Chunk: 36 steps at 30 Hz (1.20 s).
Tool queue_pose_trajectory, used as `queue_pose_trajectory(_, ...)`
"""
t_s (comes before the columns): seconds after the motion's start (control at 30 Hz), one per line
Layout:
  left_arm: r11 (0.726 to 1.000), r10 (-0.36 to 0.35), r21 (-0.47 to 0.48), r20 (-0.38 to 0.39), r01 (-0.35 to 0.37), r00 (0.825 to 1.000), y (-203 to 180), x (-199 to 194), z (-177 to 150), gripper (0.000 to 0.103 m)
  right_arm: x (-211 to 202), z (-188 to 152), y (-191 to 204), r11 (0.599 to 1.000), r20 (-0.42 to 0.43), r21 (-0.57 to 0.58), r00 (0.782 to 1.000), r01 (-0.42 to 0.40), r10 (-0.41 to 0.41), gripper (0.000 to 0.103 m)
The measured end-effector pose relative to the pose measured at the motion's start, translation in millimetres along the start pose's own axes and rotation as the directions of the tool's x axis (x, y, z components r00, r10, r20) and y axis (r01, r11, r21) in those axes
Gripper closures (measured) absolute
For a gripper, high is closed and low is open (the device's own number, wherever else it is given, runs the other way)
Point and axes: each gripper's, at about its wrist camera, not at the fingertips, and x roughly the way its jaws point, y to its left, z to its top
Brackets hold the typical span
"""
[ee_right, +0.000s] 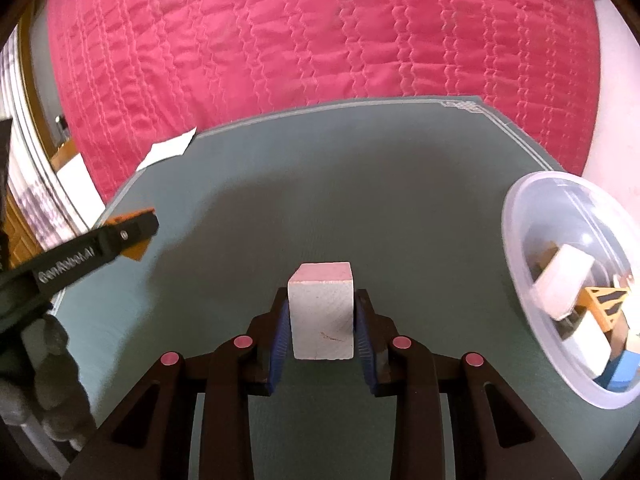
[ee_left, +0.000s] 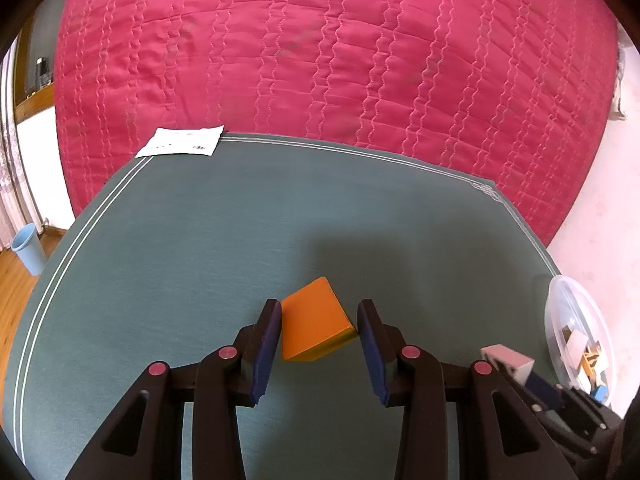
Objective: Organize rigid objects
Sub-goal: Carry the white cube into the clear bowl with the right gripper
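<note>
Two handheld grippers work over a grey-green mat (ee_left: 200, 240) spread on a quilted pink bedspread (ee_left: 320, 48). At the far left of the mat's back edge lies a white paper slip (ee_left: 182, 142).

Moving right, the left gripper (ee_left: 319, 326) has its jaws spread around an orange block (ee_left: 314, 320) that sits on the mat. The left blue pad looks to be touching the block's left edge, while a narrow gap shows at the right pad, so the block is framed but not yet squeezed. It lies turned at an angle to the pads. Closing well probably means twisting the wrist first so the pads meet flat faces rather than corners, then squeezing slowly.

Further right, the right gripper (ee_right: 322, 308) is clamped on a pale block (ee_right: 322, 314) with a pinkish top, both pads pressed against its sides.

At the far right, a clear plastic bowl (ee_right: 520, 216) rests at the mat's edge and already holds several blocks, white, yellow and blue. Judging by this, the pale block goes there next, lowered inside the rim before the jaws let go.
</note>
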Motion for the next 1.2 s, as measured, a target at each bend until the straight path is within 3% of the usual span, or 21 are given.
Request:
queue_pose_trajectory(0.3,0.999,-0.016,0.027,0.0,0.016,1.0,-8,-1,-2,0.062,-27,5,-22,0.999,0.052,0.05,0.998,0.019,-0.022,0.071)
queue_pose_trajectory(0.67,0.998,-0.027,0.053,-0.005,0.027,1.0,-16,-2,-6,0.062,-59,6,-69,0.987,0.102,0.128,0.988,0.1,-0.114,0.071)
queue_pose_trajectory(1.2,0.995,-0.036,0.095,-0.017,0.038,0.999,-31,-2,-14,0.062,-93,-3,-160,0.921,0.114,0.293,0.947,0.257,-0.3,0.071)
